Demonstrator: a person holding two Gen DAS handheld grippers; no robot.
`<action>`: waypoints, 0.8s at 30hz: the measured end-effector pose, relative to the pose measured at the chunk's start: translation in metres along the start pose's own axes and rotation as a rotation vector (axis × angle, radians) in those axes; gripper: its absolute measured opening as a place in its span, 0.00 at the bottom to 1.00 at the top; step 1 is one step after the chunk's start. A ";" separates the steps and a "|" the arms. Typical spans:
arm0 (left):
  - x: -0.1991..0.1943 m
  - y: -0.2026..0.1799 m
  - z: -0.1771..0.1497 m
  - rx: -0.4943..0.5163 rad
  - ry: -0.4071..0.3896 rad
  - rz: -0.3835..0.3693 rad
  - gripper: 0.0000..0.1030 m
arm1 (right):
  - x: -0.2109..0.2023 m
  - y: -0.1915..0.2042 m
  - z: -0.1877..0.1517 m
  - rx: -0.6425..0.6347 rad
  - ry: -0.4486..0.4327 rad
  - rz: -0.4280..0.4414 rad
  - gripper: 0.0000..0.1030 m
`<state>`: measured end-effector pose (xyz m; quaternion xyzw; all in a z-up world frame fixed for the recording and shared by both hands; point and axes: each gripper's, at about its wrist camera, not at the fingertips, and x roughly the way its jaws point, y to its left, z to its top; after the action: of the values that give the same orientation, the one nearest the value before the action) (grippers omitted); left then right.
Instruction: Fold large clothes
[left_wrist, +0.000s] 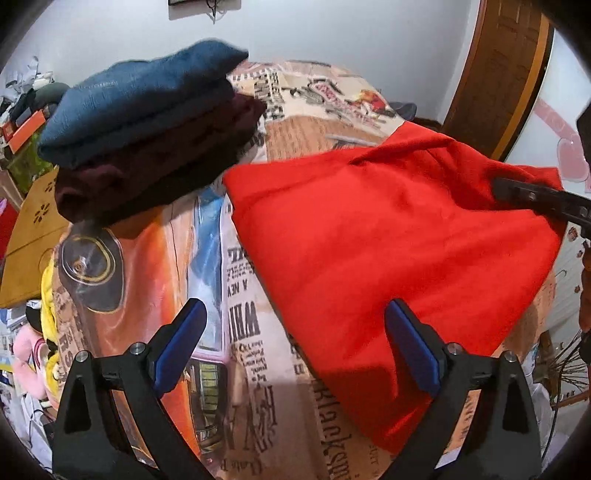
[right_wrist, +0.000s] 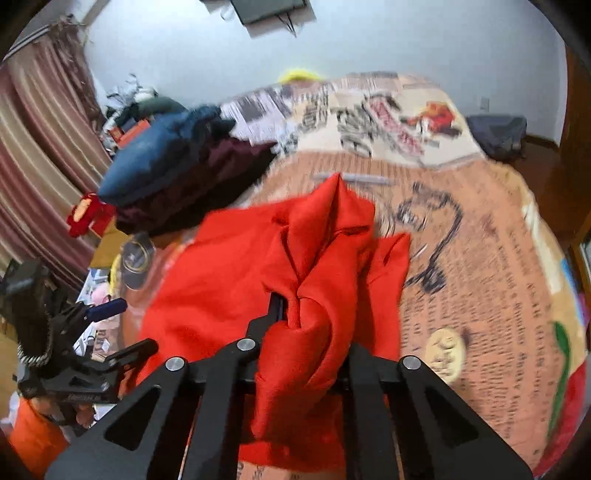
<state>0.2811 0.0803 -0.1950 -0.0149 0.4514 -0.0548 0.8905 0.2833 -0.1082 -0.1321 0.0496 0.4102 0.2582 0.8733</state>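
Note:
A red garment lies spread on the bed, its near edge between the fingers of my left gripper. That gripper is open, its blue pads wide apart and holding nothing. My right gripper is shut on a bunched fold of the red garment, which drapes over its fingers. From the left wrist view the right gripper pinches the garment's far right corner. The open left gripper shows at the left of the right wrist view.
A stack of folded clothes, blue on top of maroon, sits on the bed to the left of the red garment. The bed cover has a newspaper print. A cap lies by the left edge. A wooden door stands at the right.

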 end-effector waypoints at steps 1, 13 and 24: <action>-0.004 -0.002 0.001 0.000 -0.005 -0.015 0.95 | -0.007 0.002 -0.001 -0.013 -0.005 0.003 0.08; 0.009 -0.030 -0.022 0.088 0.041 -0.041 0.96 | 0.010 -0.026 -0.056 -0.040 0.138 -0.078 0.11; 0.001 -0.027 -0.015 0.076 0.005 0.035 0.96 | -0.030 -0.018 -0.031 -0.098 0.048 -0.146 0.46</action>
<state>0.2675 0.0535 -0.2029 0.0270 0.4516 -0.0565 0.8900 0.2512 -0.1422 -0.1370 -0.0293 0.4202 0.2147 0.8812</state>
